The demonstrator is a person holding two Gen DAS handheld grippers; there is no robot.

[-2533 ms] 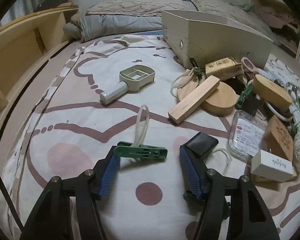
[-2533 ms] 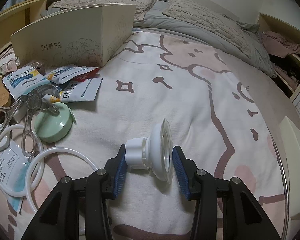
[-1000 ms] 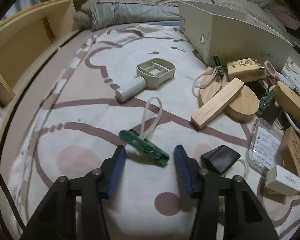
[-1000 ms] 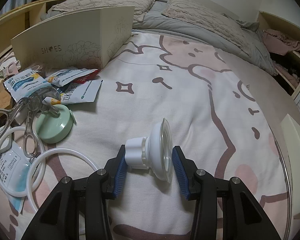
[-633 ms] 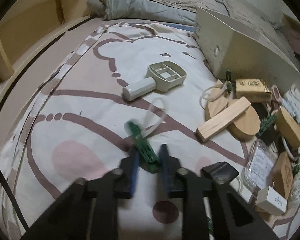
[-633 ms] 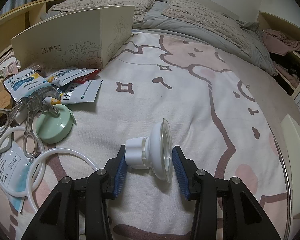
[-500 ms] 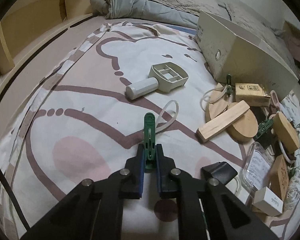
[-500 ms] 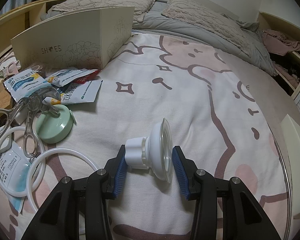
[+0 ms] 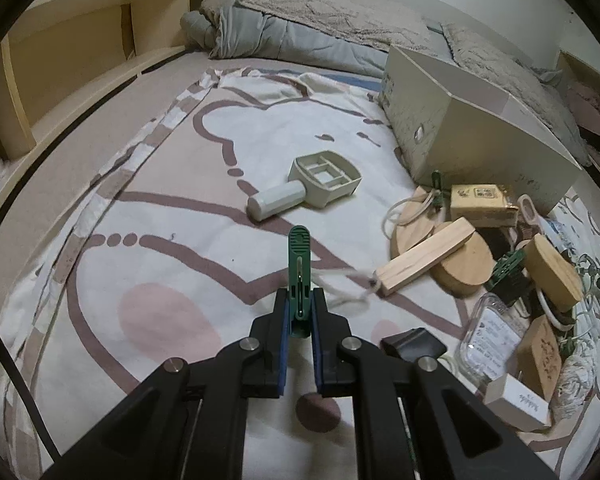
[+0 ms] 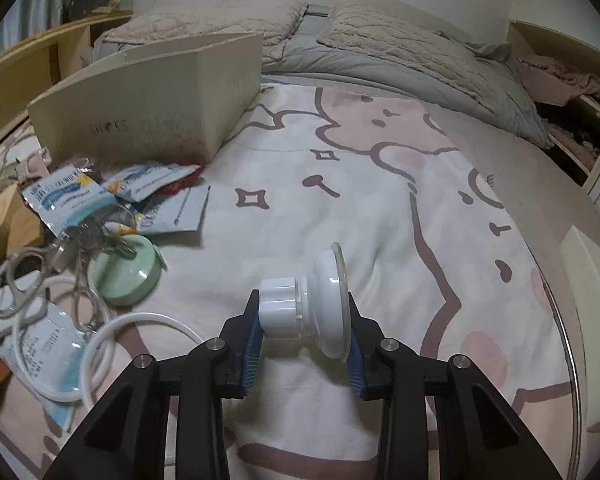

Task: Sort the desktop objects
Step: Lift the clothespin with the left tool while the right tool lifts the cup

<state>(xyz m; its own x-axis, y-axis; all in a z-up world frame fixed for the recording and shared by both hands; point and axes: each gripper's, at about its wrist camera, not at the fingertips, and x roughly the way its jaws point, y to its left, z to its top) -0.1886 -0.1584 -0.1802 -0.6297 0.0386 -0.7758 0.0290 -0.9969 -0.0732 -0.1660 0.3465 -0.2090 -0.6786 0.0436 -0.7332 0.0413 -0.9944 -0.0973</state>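
Observation:
My left gripper (image 9: 299,320) is shut on a green clothespin (image 9: 299,264) that points forward, lifted above the patterned bedsheet; a white cord (image 9: 348,294) trails from it to the right. My right gripper (image 10: 302,322) is shut on a white suction-cup holder (image 10: 312,312), held just above the sheet. A cream shoe box stands behind the clutter in both views (image 9: 460,132) (image 10: 148,108).
A beige lint-roller holder (image 9: 308,190) lies ahead of the left gripper. Wooden blocks and discs (image 9: 432,256), a black clip (image 9: 414,342), a clear packet (image 9: 490,332) and a white box (image 9: 516,400) crowd the right. Sachets (image 10: 112,188), a green round case (image 10: 126,274), scissors (image 10: 80,248) and white rings (image 10: 100,352) lie left of the right gripper.
My left gripper closed on the green clothespin, lifted it off the sheet and moved forward, cord trailing. My right gripper still holds the suction cup, with the view shifted slightly.

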